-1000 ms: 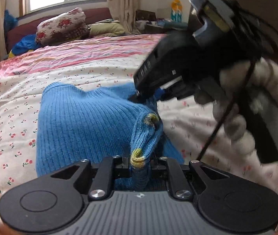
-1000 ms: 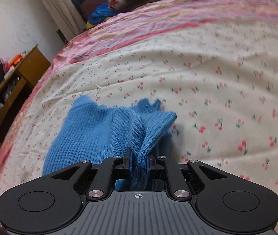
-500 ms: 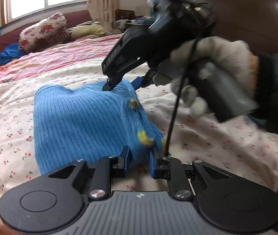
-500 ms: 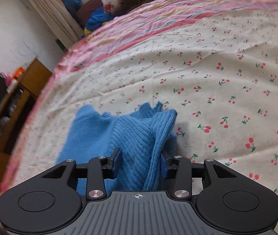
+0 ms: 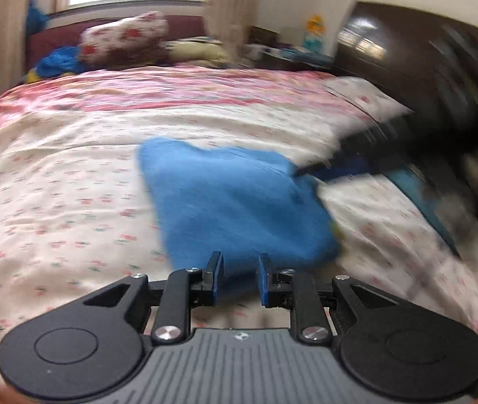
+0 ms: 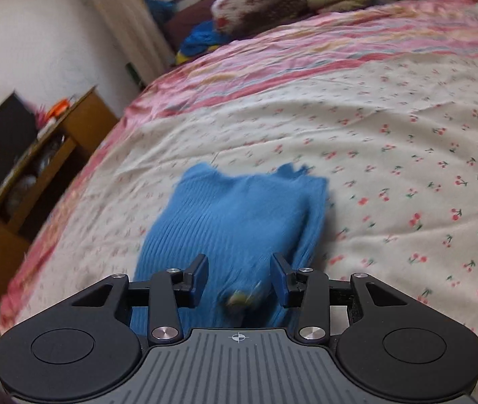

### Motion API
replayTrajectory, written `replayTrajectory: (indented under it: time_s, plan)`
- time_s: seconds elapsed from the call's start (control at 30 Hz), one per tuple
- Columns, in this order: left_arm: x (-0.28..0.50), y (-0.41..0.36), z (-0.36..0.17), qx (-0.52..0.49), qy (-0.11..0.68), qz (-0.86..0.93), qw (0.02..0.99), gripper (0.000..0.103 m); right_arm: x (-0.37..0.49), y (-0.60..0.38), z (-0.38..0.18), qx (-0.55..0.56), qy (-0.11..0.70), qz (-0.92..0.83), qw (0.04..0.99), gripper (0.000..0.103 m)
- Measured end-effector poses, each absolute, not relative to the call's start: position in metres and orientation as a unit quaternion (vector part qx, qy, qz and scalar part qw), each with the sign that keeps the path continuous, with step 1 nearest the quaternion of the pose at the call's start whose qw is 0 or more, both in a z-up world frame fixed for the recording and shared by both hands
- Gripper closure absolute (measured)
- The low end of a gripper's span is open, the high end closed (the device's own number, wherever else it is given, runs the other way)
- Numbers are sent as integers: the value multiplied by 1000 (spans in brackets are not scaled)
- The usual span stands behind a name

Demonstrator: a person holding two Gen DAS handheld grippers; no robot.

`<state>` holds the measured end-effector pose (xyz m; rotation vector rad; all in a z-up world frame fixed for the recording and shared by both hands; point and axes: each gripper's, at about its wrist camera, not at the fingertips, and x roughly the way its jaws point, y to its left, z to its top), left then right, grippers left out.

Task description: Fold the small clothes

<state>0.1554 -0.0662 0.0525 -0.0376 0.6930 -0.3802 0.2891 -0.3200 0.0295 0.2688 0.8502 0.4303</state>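
A small blue ribbed knit garment [image 5: 235,198] lies folded on the cherry-print bedsheet [image 5: 54,195]. My left gripper [image 5: 238,277] is open, its jaws apart at the garment's near edge and holding nothing. My right gripper [image 6: 239,277] is open over the garment [image 6: 239,215], with a yellow-trimmed cuff [image 6: 242,298] lying loose between its jaws. The right gripper also shows in the left wrist view [image 5: 356,158] at the garment's right edge, blurred.
Pillows [image 5: 124,38] and a blue cloth pile [image 5: 57,64] lie at the head of the bed. A dark headboard [image 5: 424,67] stands to the right. A wooden shelf unit [image 6: 37,168] stands beside the bed's left edge.
Both grippers opened and let go of the blue garment, which now lies flat on the bed. Both grippers pulled back slightly.
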Motion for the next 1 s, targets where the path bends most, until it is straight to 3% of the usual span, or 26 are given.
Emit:
replayTrajectory:
  time_s: [0.1, 0.13, 0.17, 0.3, 0.4, 0.47, 0.6, 0.67, 0.8, 1.0]
  plan:
    - [169, -55, 53, -52, 336, -165, 926, 73, 278, -302, 15, 72, 425, 197, 881, 68]
    - [174, -54, 50, -54, 337, -161, 926, 72, 274, -299, 8, 53, 430, 188, 881, 83]
    - [178, -56, 46, -53, 339, -159, 926, 72, 272, -297, 0, 26, 434, 176, 883, 90]
    - [195, -62, 23, -45, 383, -161, 908, 71, 277, -315, -12, 38, 443, 152, 883, 91]
    - [193, -58, 18, -44, 388, -166, 906, 71, 276, -322, -9, 47, 451, 166, 876, 90]
    - [189, -52, 22, -51, 383, -170, 907, 70, 276, -327, -6, 68, 455, 163, 873, 79]
    - [195, -45, 31, -55, 371, -168, 912, 68, 282, -337, 15, 127, 420, 169, 883, 73]
    - [200, -46, 35, -53, 366, -167, 914, 68, 293, -334, 20, 130, 403, 162, 891, 63]
    - [199, -46, 43, -43, 357, -172, 917, 68, 315, -325, 21, 151, 411, 156, 886, 62]
    - [198, -45, 40, -45, 355, -180, 916, 67, 281, -335, 33, 137, 420, 186, 878, 62]
